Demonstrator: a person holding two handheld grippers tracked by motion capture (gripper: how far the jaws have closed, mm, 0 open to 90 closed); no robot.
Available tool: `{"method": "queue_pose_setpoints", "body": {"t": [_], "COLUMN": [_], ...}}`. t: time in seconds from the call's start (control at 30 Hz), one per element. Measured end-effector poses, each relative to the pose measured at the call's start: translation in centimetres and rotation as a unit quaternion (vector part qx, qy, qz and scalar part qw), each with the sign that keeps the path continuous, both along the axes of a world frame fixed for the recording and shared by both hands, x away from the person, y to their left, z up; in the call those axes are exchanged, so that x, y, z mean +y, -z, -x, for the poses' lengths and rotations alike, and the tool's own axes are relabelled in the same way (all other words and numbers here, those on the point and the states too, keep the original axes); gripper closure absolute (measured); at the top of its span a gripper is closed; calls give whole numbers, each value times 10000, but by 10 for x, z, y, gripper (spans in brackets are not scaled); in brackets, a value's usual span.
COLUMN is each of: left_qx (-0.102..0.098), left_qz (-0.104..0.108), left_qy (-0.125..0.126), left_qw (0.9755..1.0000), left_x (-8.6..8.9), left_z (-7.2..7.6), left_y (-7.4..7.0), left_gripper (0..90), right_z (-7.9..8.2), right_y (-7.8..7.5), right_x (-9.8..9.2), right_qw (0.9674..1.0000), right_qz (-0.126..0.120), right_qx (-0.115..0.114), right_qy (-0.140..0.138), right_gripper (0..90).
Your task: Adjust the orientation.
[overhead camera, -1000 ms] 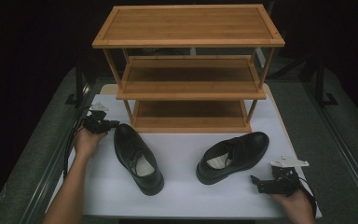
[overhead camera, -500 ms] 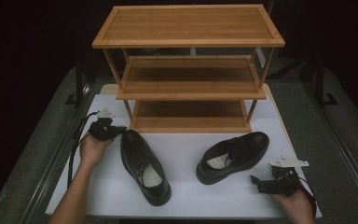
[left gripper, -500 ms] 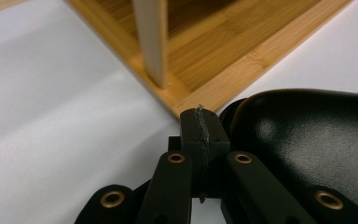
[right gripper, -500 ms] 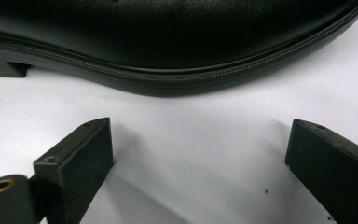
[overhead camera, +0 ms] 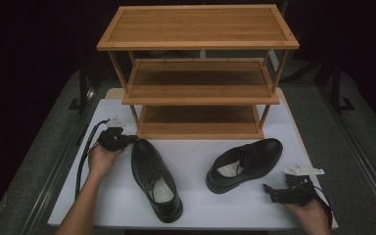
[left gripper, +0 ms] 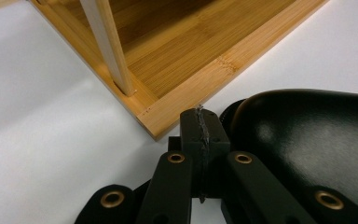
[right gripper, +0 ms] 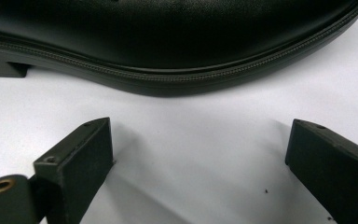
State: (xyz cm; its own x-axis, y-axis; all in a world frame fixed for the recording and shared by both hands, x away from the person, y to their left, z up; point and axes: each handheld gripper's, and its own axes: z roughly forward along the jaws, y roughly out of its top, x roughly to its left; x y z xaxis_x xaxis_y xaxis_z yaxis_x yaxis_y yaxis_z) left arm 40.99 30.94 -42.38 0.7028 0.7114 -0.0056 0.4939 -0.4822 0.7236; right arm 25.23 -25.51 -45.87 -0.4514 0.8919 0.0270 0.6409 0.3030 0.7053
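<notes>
Left gripper (left gripper: 200, 135) clenched empty beside the left shoe (overhead camera: 154, 178) — right gripper (right gripper: 200, 158) released.

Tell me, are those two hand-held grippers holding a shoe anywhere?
No. The left hand-held gripper is shut with nothing between its jaws, beside the left shoe's toe. The right hand-held gripper stands open, short of the right shoe.

Bright lit table, dark surroundings

White-topped bench (overhead camera: 196, 152) under bright overhead light; grey floor (overhead camera: 357, 127) at both sides; black stand legs (overhead camera: 335, 90); surroundings beyond dark.
</notes>
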Motion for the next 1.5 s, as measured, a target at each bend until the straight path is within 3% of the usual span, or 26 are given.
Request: {"method": "queue_pose_setpoints", "body": {"t": [0.13,0.33,0.5,0.87,1.07,1.27,1.5], "left_qx": [-100,-80,20,-17,168,283,367], "left_qz": [-3,49,130,232,192,163,-89], "left_qy": [-93,-103,-72,290,573,651,822], "left_qw": [9999,9999,9999,9993,9980,9973,9959], "left_x": [13,20,23,7,-4,-9,-20], "left_z": [10,33,66,126,151,158,152], "left_y": [-10,-15,-16,-11,-2,6,14], "left_gripper": [900,900,900,900,900,900,900], "right_z": [0,0,0,0,0,0,0], "right_y": [0,0,0,0,0,0,0], "right_x": [0,0,0,0,0,0,0], "right_qw": [10000,10000,10000,10000,10000,10000,10000], "right_qz": [-5,0,-2,4,4,6,5], "right_qx": [4,-1,0,1,2,3,3], "right_qy": [1,-1,-1,-6,-4,-5,-3], "right_gripper": [68,68,68,68,68,68,68]}}
